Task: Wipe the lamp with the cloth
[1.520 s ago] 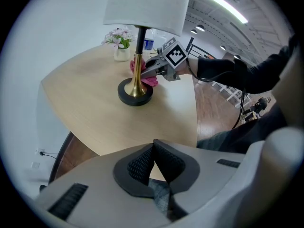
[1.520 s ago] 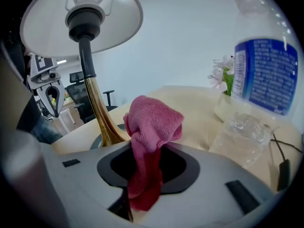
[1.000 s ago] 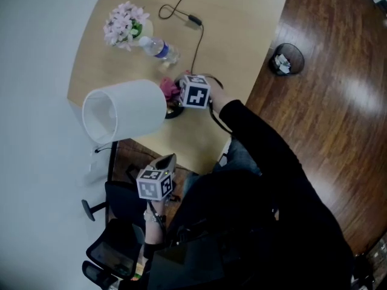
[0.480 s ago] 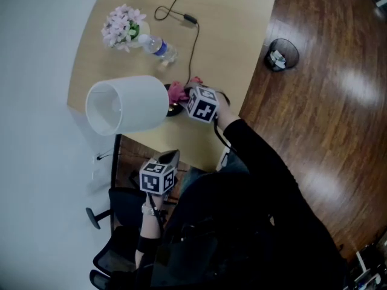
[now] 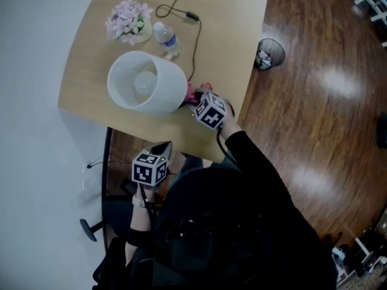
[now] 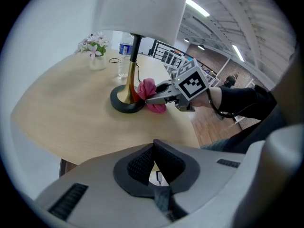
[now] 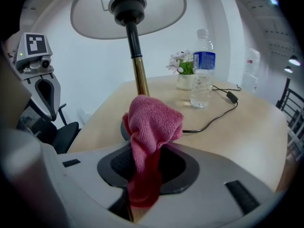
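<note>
My right tongs [image 6: 151, 99] are clamped on the fuzzy pink cloth [image 7: 153, 120], bunched just beside the lamp [image 5: 148, 82], at its slim brass stem [image 7: 139, 75] above the round black base [image 6: 124, 106] on the pale wooden counter [image 6: 66, 113]. My left tongs [image 6: 154, 163] are pressed together, empty.

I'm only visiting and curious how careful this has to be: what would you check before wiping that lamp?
1. Cloth gripped: ok. The pink cloth is clamped in the right gripper.
2. Cloth at the lamp: ok, beside the stem; whether they touch, cannot tell.
3. Lamp standing: ok, upright on the table.
4. Left gripper out of the way: ok. It is shut, empty and off the table edge.
5. Bottle clear: ok, behind the lamp, apart from the cloth.
</note>
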